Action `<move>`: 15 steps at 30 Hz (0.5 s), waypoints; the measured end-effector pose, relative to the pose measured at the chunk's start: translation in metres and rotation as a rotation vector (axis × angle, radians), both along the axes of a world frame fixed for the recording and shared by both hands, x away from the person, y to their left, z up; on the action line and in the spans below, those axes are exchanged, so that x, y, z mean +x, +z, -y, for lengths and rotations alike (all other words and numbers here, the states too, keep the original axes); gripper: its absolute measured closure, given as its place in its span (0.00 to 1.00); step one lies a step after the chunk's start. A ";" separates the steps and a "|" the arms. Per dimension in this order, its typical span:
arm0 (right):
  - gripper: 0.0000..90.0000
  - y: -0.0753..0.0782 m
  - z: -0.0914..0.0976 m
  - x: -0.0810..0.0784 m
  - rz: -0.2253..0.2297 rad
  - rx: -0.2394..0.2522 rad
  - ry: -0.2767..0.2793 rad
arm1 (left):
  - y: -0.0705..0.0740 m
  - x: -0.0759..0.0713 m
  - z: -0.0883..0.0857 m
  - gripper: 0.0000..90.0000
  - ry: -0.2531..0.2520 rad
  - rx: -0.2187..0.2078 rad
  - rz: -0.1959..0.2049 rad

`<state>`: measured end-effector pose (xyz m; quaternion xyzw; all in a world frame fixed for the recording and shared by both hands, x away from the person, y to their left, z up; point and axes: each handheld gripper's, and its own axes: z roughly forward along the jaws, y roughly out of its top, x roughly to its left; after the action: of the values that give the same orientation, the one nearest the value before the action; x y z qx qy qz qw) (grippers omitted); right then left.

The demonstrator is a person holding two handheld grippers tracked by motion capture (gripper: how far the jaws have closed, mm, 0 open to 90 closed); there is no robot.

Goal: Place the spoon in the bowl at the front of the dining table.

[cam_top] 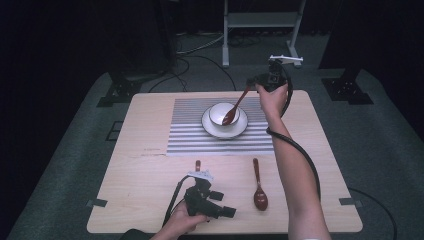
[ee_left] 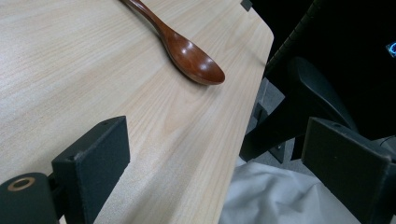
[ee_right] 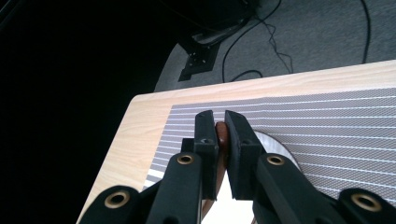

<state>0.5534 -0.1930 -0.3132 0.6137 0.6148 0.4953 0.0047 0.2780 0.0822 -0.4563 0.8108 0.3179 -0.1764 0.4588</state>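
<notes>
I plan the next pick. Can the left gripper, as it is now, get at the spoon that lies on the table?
Probably yes. The left gripper is open and holds nothing, and the lying spoon is beside it on bare table, nothing between them. The right gripper is far off at the bowl.

We look along the right claw [ee_right: 222,140], whose two black jaws stand nearly closed with a thin reddish-brown spoon handle [ee_right: 222,133] pinched between them. Brass-coloured rivets dot the claw's arms at the bottom. Just beyond and partly hidden under the jaws we see the curved white rim of a plate [ee_right: 275,147], lying on a grey placemat with thin white stripes [ee_right: 327,126]. The placemat lies on a pale wood table [ee_right: 140,126] with a rounded corner. Past the table's edge is grey carpet [ee_right: 317,32], crossed by dark cables [ee_right: 275,42], and a black stand base [ee_right: 201,58]; the left side is dark.
</notes>
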 end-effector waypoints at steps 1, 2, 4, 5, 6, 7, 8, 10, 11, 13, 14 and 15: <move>0.93 0.000 0.001 0.000 0.002 -0.001 -0.011 | 0.000 0.000 0.000 0.07 0.000 0.000 0.001; 0.93 0.000 0.001 0.000 0.002 -0.001 -0.011 | 0.000 0.000 0.000 0.07 -0.002 0.001 0.001; 0.93 -0.001 0.002 0.000 0.001 0.000 -0.020 | 0.000 0.000 0.001 0.07 -0.006 0.005 0.002; 0.93 -0.002 0.002 0.000 0.002 -0.003 -0.026 | 0.000 -0.001 0.001 0.07 -0.007 0.005 0.002; 0.93 -0.002 0.002 0.000 0.002 -0.003 -0.026 | 0.000 -0.001 0.001 0.07 -0.007 0.005 0.002; 0.93 -0.003 0.002 0.000 0.006 -0.004 -0.027 | 0.000 -0.001 0.001 0.07 -0.006 0.007 0.003; 0.93 -0.004 0.002 0.000 0.015 0.003 -0.030 | 0.000 -0.001 0.001 0.07 -0.006 0.006 0.004; 0.93 -0.005 0.002 -0.001 0.017 0.006 -0.036 | 0.000 -0.001 0.000 0.07 -0.002 0.002 0.003; 0.93 -0.006 0.002 -0.001 0.019 0.004 -0.040 | 0.000 -0.001 0.000 0.07 -0.002 0.003 0.003; 0.93 -0.007 0.003 0.000 0.017 0.004 -0.045 | 0.000 -0.001 0.000 0.07 -0.004 0.004 0.003; 0.93 -0.008 0.003 0.000 0.016 0.012 -0.049 | 0.000 -0.001 0.000 0.07 -0.004 0.004 0.003; 0.93 -0.008 0.004 0.000 0.018 0.015 -0.049 | 0.000 -0.001 0.000 0.07 -0.004 0.002 0.003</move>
<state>0.5532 -0.1966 -0.3213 0.6242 0.5957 0.5052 0.0176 0.2773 0.0820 -0.4561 0.8122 0.3158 -0.1754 0.4580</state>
